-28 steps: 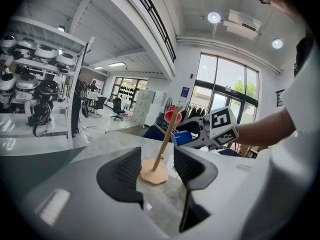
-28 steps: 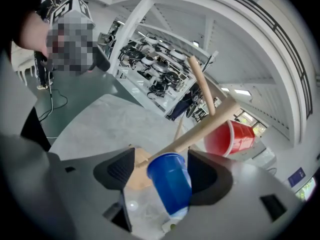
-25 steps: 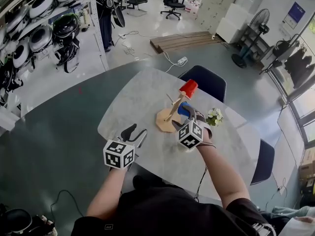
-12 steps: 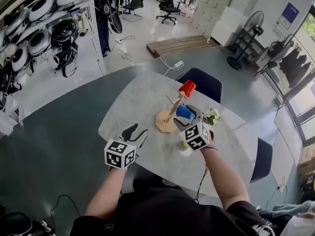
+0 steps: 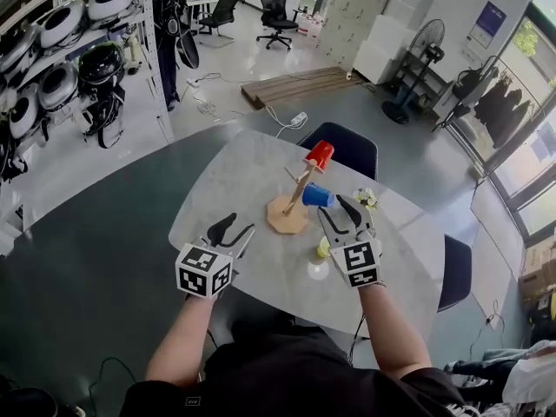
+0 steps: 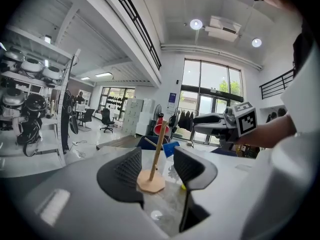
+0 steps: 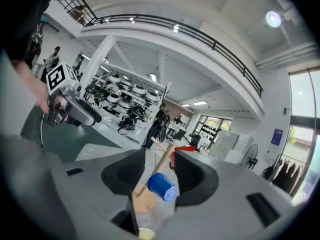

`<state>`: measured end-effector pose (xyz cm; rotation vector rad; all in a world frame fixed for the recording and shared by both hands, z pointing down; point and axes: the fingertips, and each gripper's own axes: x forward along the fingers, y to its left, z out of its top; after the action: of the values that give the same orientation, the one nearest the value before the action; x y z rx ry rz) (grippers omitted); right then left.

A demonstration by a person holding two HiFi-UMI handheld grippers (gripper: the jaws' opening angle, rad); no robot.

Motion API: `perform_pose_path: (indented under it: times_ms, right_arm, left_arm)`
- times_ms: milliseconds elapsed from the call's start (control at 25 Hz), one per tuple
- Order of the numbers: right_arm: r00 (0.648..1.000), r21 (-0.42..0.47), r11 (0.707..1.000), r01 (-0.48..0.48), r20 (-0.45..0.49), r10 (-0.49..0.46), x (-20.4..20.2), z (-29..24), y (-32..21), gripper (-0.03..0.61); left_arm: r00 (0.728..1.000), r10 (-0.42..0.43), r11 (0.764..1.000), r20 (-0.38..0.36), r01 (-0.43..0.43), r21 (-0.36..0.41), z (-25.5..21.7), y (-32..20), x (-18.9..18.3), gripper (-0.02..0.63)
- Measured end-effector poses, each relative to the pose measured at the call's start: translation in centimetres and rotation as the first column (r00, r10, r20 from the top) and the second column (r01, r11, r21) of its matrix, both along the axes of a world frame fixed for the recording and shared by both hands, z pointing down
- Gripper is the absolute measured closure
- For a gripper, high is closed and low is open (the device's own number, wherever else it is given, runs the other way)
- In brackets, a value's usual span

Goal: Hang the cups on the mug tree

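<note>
No legible txt anywhere: blue wall sign point(image 5: 487, 23) too small to read, & cubes on left gripper point(image 5: 233, 228) & right gripper point(image 5: 337, 214) show only b/w square patterns, no letters/nos.

My pale surface point(image 5: 221, 189) carries 1 mug tree point(image 5: 287, 215), 1 yellow cup point(image 5: 323, 248), 1 pale round item point(image 5: 318, 270) just beside it, and flowers point(image 5: 365, 198).

Mug tree point(image 5: 293, 205): 1. Cups: 3. The red cup point(image 5: 319, 155) and blue cup point(image 5: 318, 196) hang on the mug tree, and the yellow cup point(image 5: 323, 248) stands near its base. Table point(image 5: 228, 196): 1. Dark chairs: 2 (far chair point(image 5: 347, 150) beyond the mug tree, side chair point(image 5: 456, 272) well right of it). Flowers point(image 5: 365, 198): 1 bunch, right of the mug tree.
</note>
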<state>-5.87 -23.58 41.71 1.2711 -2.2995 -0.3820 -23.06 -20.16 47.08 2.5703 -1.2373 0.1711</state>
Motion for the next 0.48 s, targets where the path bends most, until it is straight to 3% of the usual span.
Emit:
perform_pose_path:
  times_ms: [360,480]
  right_arm:
    - [0.982,0.007,1.0,-0.028,0.187,0.027,4.5,-1.2,1.8,0.477]
    - [0.964,-0.031,0.999,-0.022,0.264,0.029,7.0,-1.0,2.3,0.516]
  left_arm:
    - [0.999,-0.01,0.999,0.034,0.008,0.045,-2.3,0.0,3.2,0.403]
    - [0.998,-0.012,0.999,0.056,0.01,0.044,-2.5,0.1,5.4,0.403]
